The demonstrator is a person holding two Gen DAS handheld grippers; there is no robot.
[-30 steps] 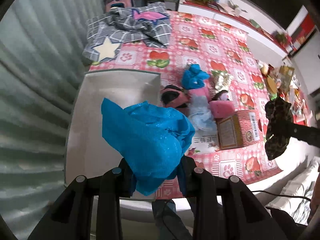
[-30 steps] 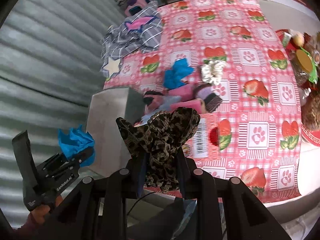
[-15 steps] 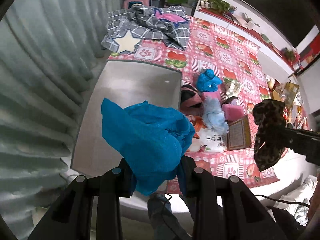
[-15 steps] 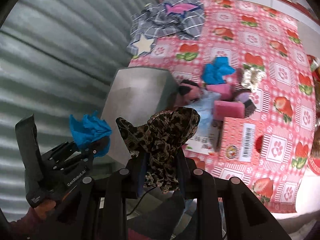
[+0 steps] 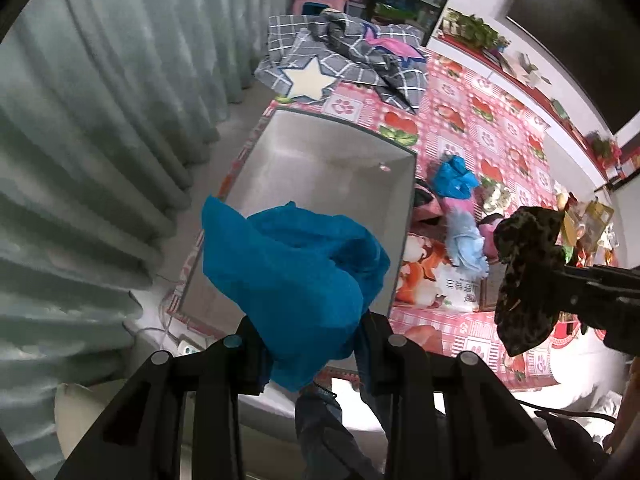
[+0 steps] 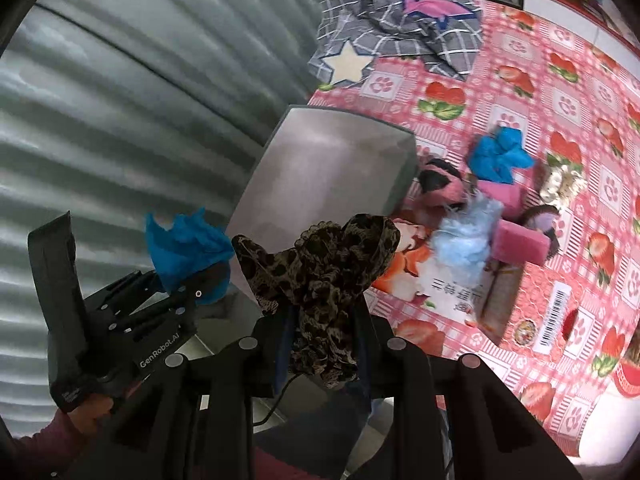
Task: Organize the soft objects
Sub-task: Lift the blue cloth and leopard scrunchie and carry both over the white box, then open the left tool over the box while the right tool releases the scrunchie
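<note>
My left gripper (image 5: 310, 334) is shut on a bright blue cloth (image 5: 292, 276) and holds it above the near end of an empty grey box (image 5: 340, 160). The blue cloth also shows in the right wrist view (image 6: 184, 244). My right gripper (image 6: 320, 320) is shut on a leopard-print scrunchie (image 6: 320, 276), held in the air near the box's (image 6: 332, 168) front right corner. The scrunchie also shows in the left wrist view (image 5: 524, 280). More soft items lie right of the box: a blue cloth (image 6: 500, 156), a pale blue puff (image 6: 468, 240), pink sponges (image 6: 520, 240).
The table has a pink strawberry tablecloth (image 6: 560, 92). A grey plaid cloth with a star (image 5: 344, 68) lies beyond the box. A flat printed carton (image 6: 440, 292) and a barcoded box (image 6: 552, 316) lie right of the box. A grey curtain (image 5: 100, 120) hangs on the left.
Both grippers have risen and drawn back toward the box's near end, still holding their cloths. The box now appears further away in both views.
</note>
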